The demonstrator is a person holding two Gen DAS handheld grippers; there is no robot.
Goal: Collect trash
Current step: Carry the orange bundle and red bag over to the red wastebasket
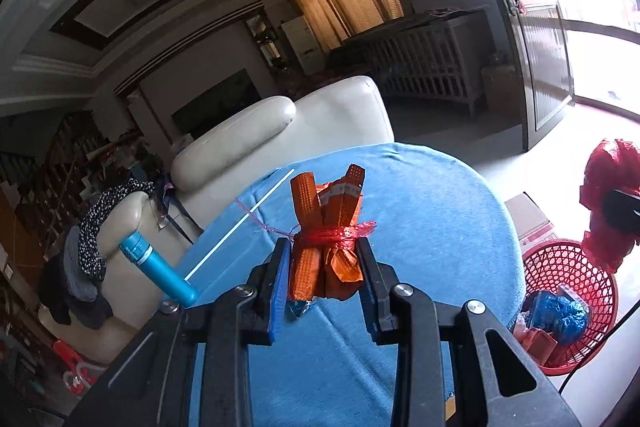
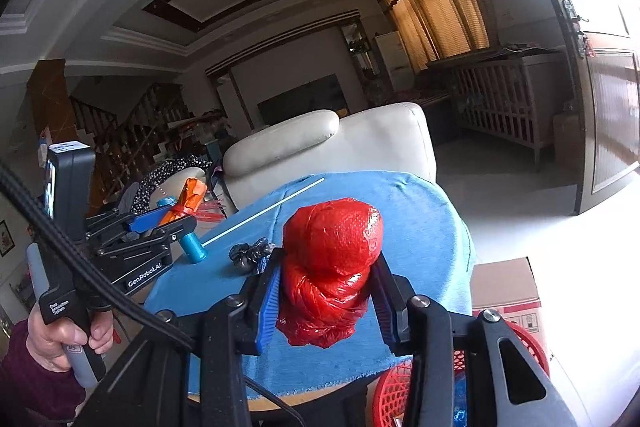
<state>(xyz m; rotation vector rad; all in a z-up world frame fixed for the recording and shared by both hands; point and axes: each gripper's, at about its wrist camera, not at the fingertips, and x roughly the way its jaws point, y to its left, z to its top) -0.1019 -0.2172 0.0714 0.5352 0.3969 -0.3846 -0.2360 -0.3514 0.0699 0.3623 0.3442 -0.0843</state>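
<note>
My left gripper (image 1: pixel 323 247) is shut on an orange wrapper bundle (image 1: pixel 326 227) tied with red string, held above the blue-covered round table (image 1: pixel 432 227). It also shows in the right wrist view (image 2: pixel 188 199). My right gripper (image 2: pixel 326 267) is shut on a red plastic bag wad (image 2: pixel 332 263), which also shows in the left wrist view (image 1: pixel 610 199), above the red mesh basket (image 1: pixel 560 267). The basket (image 2: pixel 532 343) holds blue and orange trash. On the table lie a white stick (image 2: pixel 264 211), a blue cylinder (image 2: pixel 194 247) and a crumpled dark wrapper (image 2: pixel 250 253).
A white leather sofa (image 2: pixel 328 143) stands behind the table, with clothes (image 1: pixel 92 239) draped on its arm. A cardboard box (image 2: pixel 504 287) sits on the floor by the basket. A crib (image 2: pixel 500 95) and a door are at the far right.
</note>
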